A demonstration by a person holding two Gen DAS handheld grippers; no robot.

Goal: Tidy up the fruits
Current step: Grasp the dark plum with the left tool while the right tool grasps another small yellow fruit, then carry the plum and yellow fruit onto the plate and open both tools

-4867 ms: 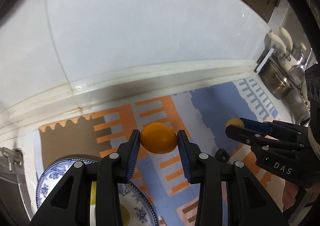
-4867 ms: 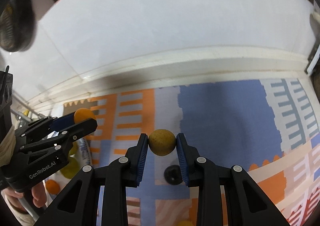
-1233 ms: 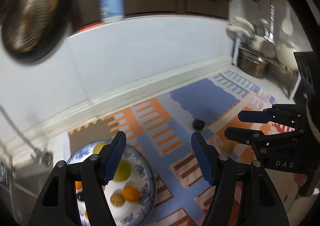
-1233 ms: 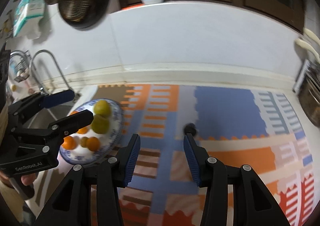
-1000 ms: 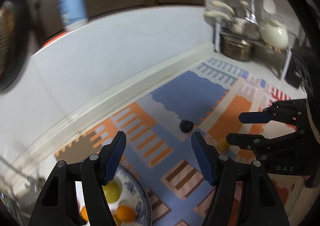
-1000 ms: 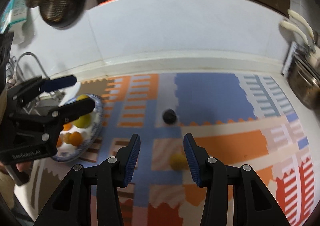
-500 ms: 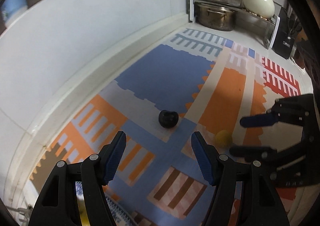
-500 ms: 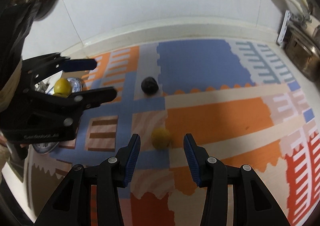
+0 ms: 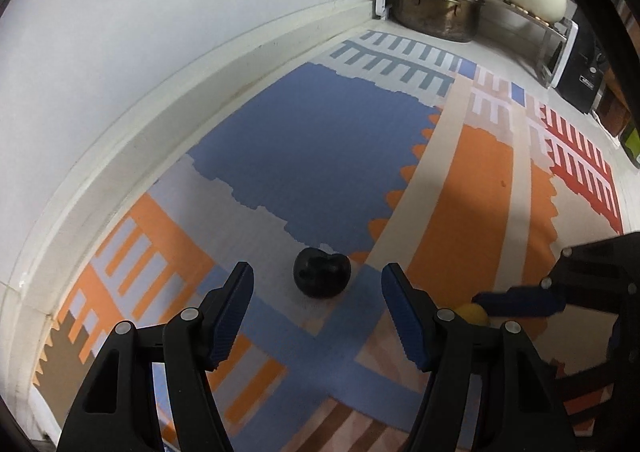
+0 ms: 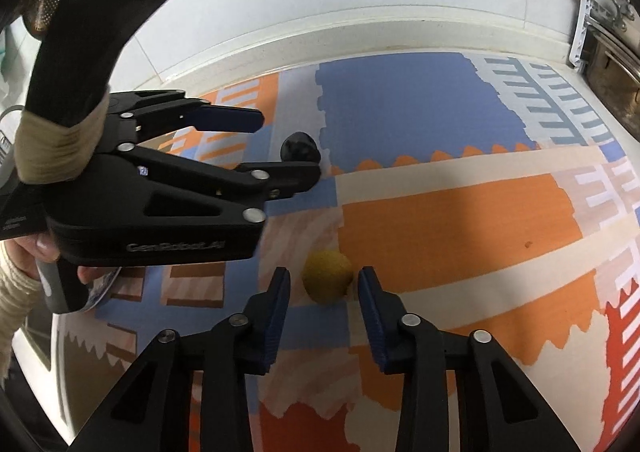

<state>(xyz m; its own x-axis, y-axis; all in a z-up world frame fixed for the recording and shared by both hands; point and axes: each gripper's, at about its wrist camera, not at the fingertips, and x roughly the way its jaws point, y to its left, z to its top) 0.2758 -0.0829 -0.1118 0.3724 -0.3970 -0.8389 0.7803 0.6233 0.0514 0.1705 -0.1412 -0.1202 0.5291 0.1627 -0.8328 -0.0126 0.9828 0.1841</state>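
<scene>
A dark, nearly black round fruit (image 9: pixel 322 278) lies on the patterned mat; it also shows in the right wrist view (image 10: pixel 300 148). My left gripper (image 9: pixel 317 284) is open and empty, its jaws on either side of and just short of the dark fruit. A small yellow fruit (image 10: pixel 327 277) lies on the mat. My right gripper (image 10: pixel 323 288) is open, its jaws on either side of the yellow fruit without touching it. In the left wrist view the yellow fruit (image 9: pixel 472 314) is partly hidden behind my right gripper's fingers (image 9: pixel 520 302).
The colourful mat (image 9: pixel 460 180) covers the counter up to the white wall ledge (image 9: pixel 200 92). A metal pot (image 9: pixel 434 18) and a dish rack stand at the far right corner. A sliver of the blue-white plate (image 10: pixel 105 289) shows under my left hand.
Both grippers, holding fruit 4.9 s ago, are now open; they swung right away from the plate and came down to the mat, left around the dark fruit, right around the yellow one.
</scene>
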